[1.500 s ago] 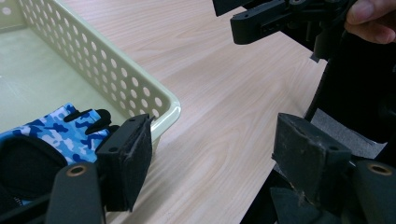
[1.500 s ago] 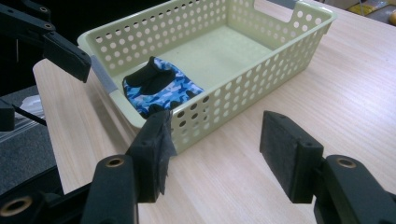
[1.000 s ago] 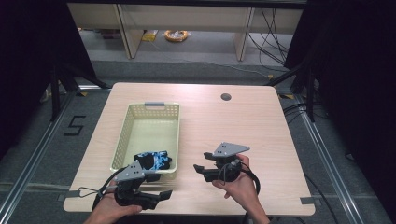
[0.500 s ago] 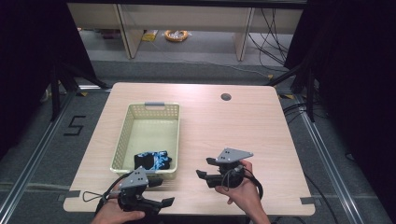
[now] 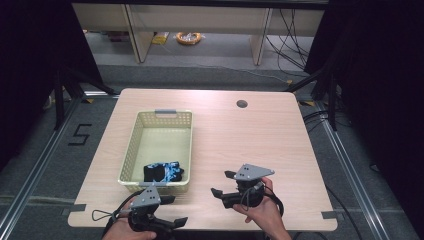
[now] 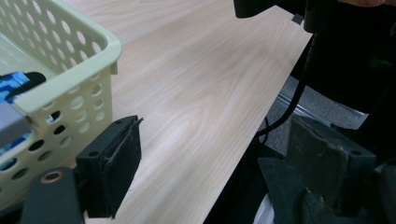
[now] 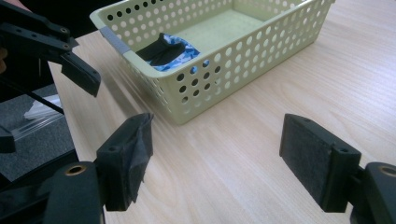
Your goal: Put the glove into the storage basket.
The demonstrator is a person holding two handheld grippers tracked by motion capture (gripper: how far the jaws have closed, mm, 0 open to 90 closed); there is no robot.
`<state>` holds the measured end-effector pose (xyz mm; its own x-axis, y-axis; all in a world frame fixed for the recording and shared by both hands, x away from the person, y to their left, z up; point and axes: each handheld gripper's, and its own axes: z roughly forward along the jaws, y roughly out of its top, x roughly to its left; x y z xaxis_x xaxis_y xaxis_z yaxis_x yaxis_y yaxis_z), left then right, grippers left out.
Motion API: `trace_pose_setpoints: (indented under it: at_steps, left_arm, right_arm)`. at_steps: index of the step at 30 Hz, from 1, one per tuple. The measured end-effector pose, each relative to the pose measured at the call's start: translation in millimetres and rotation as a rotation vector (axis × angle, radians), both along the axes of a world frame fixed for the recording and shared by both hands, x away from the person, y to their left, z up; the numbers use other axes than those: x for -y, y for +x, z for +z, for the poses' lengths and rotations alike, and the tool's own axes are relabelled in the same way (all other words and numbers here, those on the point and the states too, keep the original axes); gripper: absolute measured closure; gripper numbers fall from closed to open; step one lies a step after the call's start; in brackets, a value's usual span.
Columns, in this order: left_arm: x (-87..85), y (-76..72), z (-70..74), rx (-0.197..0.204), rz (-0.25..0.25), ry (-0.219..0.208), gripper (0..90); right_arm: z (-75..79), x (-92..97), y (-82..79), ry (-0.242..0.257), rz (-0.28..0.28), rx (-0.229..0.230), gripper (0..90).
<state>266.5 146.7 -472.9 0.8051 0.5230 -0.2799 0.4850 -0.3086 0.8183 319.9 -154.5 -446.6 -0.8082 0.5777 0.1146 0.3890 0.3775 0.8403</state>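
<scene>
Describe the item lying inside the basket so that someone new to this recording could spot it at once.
On the wooden table stands a pale yellow-green perforated basket, left of centre. At its near end, closest to the person, lies a small folded cloth. It is black with a bright blue and white pattern, the only thing in the basket.

A lab recording booth: black curtains (image 5: 30, 75), floor rails (image 5: 35, 165), loose cables (image 5: 295, 35).

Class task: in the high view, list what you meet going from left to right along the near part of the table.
Left gripper → right gripper → bare table. The basket, with the blue-and-black cloth in it, overlaps the left gripper's span, so it is left out.
</scene>
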Motion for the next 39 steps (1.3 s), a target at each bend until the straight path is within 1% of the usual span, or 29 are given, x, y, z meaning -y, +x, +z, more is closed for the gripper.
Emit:
trace_pose_setpoints:
  at_steps: [1, 3, 4, 5, 6, 8, 9, 11, 12, 13, 14, 15, 16, 17, 19, 23, 26, 27, 28, 29, 30, 31, 33, 34, 35, 36, 37, 38, 39]
  left_arm:
    - [-0.5, -0.7, -0.7, -0.015, -0.007, 0.011, 18.3]
    - [0.3, -1.2, -4.2, -0.004, -0.009, 0.016, 18.0]
    - [0.8, -2.7, -4.9, -0.018, -0.006, 0.019, 17.8]
    - [2.3, -2.4, -8.6, 0.003, -0.012, -0.007, 17.7]
    - [2.0, -3.9, -9.0, -0.015, -0.003, 0.011, 17.7]
    - [1.6, -3.9, -10.6, -0.005, -0.025, 0.029, 17.6]
    - [2.2, -4.6, -13.0, 0.009, -0.014, 0.028, 17.6]
    - [1.8, -5.6, -14.3, -0.007, -0.012, 0.043, 17.7]
    - [1.2, -5.2, -15.1, 0.007, -0.025, 0.048, 17.8]
    - [1.6, -6.7, -16.2, -0.009, -0.008, 0.045, 17.8]
    - [1.0, -6.1, -18.0, -0.003, -0.009, 0.059, 17.8]
    - [0.3, -5.7, -18.4, 0.002, -0.013, 0.072, 17.8]
    - [0.6, -5.5, -19.5, 0.014, -0.027, 0.062, 17.8]
    - [1.4, -6.0, -20.9, 0.022, -0.016, 0.057, 17.9]
    - [-0.1, -6.4, -20.4, 0.004, -0.029, 0.071, 17.9]
    - [-0.4, -7.7, -22.1, 0.015, -0.020, 0.067, 18.0]
    - [-0.2, -9.0, -23.6, 0.026, -0.006, 0.061, 18.0]
    - [-0.6, -9.1, -22.8, 0.019, -0.008, 0.071, 18.0]
    - [-0.7, -9.2, -23.6, 0.024, -0.011, 0.065, 18.0]
    - [-2.7, -7.9, -23.3, 0.037, -0.021, 0.106, 18.0]
    - [-2.8, -9.3, -22.6, 0.003, -0.018, 0.104, 18.0]
    - [-1.2, -10.5, -23.2, 0.004, -0.012, 0.075, 18.0]
    - [-2.5, -9.2, -24.4, 0.040, -0.019, 0.105, 18.0]
    - [-2.0, -9.8, -25.0, 0.040, -0.010, 0.106, 18.0]
    - [-1.4, -11.4, -24.6, 0.005, -0.012, 0.086, 18.0]
    - [-0.6, -12.2, -25.1, -0.001, -0.008, 0.079, 17.9]
    - [-1.3, -11.5, -25.2, 0.022, -0.018, 0.090, 17.9]
    - [-2.1, -11.4, -25.2, 0.013, -0.029, 0.097, 17.8]
    - [-2.3, -11.4, -25.5, 0.012, -0.033, 0.098, 17.8]
  right_arm:
    - [-0.5, 0.4, -2.2, 0.011, -0.013, -0.021, 26.2]
    - [-2.3, 2.5, -2.7, 0.012, -0.024, -0.010, 26.0]
    - [-3.3, 3.4, -3.2, 0.013, -0.023, -0.006, 26.0]
    - [-4.5, 4.3, -2.9, 0.012, -0.008, -0.006, 26.0]
    - [-5.1, 5.4, -4.1, 0.011, -0.020, -0.010, 26.0]
    - [-7.3, 6.1, -6.6, 0.017, -0.030, -0.023, 25.9]
    - [-9.0, 7.3, -4.5, 0.016, -0.009, -0.003, 26.0]
    - [-10.9, 8.8, -7.2, 0.014, -0.032, -0.008, 26.0]
    - [-11.5, 9.6, -7.1, 0.008, -0.023, -0.009, 26.0]
    - [-13.2, 9.9, -7.9, 0.013, -0.022, 0.000, 26.0]
    - [-14.4, 10.3, -8.4, 0.016, -0.012, -0.019, 26.0]
    - [-15.5, 11.3, -9.6, 0.012, -0.030, -0.005, 26.0]
    - [-16.3, 12.1, -9.7, 0.004, -0.025, -0.005, 26.0]
    - [-17.3, 11.8, -11.4, 0.013, -0.028, -0.026, 26.0]
    - [-19.3, 12.6, -12.4, 0.014, -0.031, -0.020, 26.0]
    - [-22.0, 15.0, -13.6, 0.017, -0.012, -0.005, 25.8]
    - [-23.7, 15.7, -16.5, 0.016, -0.002, -0.023, 25.8]
    - [-24.7, 16.6, -16.6, 0.005, -0.007, 0.013, 25.6]
    - [-24.6, 17.2, -16.9, 0.000, -0.001, 0.009, 25.6]
    - [-25.4, 17.2, -19.7, 0.006, -0.021, -0.022, 25.4]
    - [-26.0, 18.3, -19.5, 0.000, -0.013, -0.012, 25.3]
    - [-27.0, 18.4, -21.2, 0.000, -0.020, -0.025, 25.1]
    - [-28.2, 19.4, -21.5, -0.007, -0.007, -0.021, 24.6]
    - [-29.2, 19.8, -22.1, -0.011, -0.013, -0.004, 24.5]
    - [-29.6, 19.5, -23.5, -0.008, -0.010, -0.020, 24.4]
    - [-30.3, 19.8, -24.0, -0.009, -0.006, -0.022, 24.3]
    - [-30.5, 20.3, -24.9, -0.011, -0.010, -0.012, 24.2]
    - [-31.4, 20.1, -24.8, -0.010, 0.008, -0.015, 24.2]
    - [-31.3, 20.5, -26.5, -0.013, -0.001, -0.023, 24.1]
